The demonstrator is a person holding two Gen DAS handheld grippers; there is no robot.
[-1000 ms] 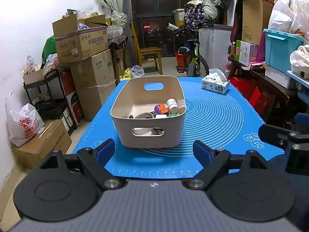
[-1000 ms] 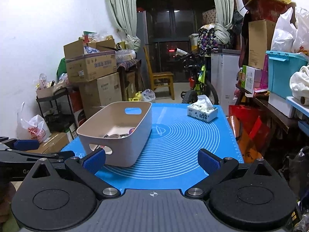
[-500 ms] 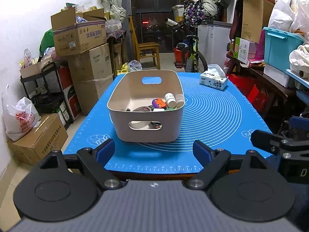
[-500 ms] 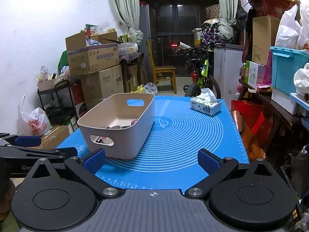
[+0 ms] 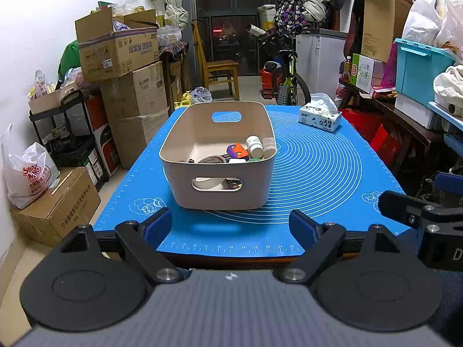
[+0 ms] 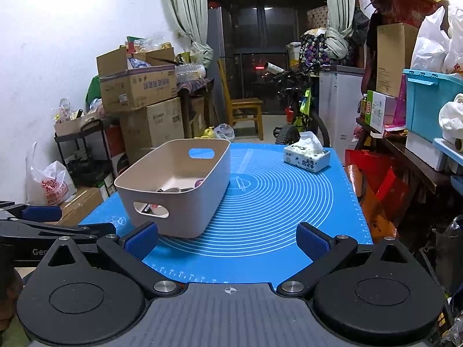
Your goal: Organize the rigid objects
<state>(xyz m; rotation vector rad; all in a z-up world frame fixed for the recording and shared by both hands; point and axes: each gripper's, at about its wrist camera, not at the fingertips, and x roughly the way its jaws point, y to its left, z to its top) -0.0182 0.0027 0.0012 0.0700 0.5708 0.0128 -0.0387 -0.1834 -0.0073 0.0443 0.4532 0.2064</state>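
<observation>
A beige plastic bin [image 5: 220, 185] stands on the blue mat [image 5: 318, 173]; it also shows in the right wrist view [image 6: 185, 202]. Inside it lie a white bottle [image 5: 254, 146], a purple and orange item [image 5: 237, 149], a tape roll [image 5: 212, 160] and other small things. My left gripper [image 5: 230, 227] is open and empty, held off the near table edge in front of the bin. My right gripper [image 6: 227, 240] is open and empty, over the near edge to the right of the bin.
A tissue box [image 5: 319, 117] sits at the mat's far right, also in the right wrist view [image 6: 306, 159]. Stacked cardboard boxes [image 5: 121, 66] and a black cart [image 5: 66, 133] stand to the left. A bicycle [image 5: 283, 78], chair [image 5: 220, 72] and cluttered shelves [image 5: 419, 81] lie beyond and to the right.
Both grippers have drawn back from the table and risen a little; the bin looks smaller and farther. Both stay open and empty. Nothing on the mat has moved.
</observation>
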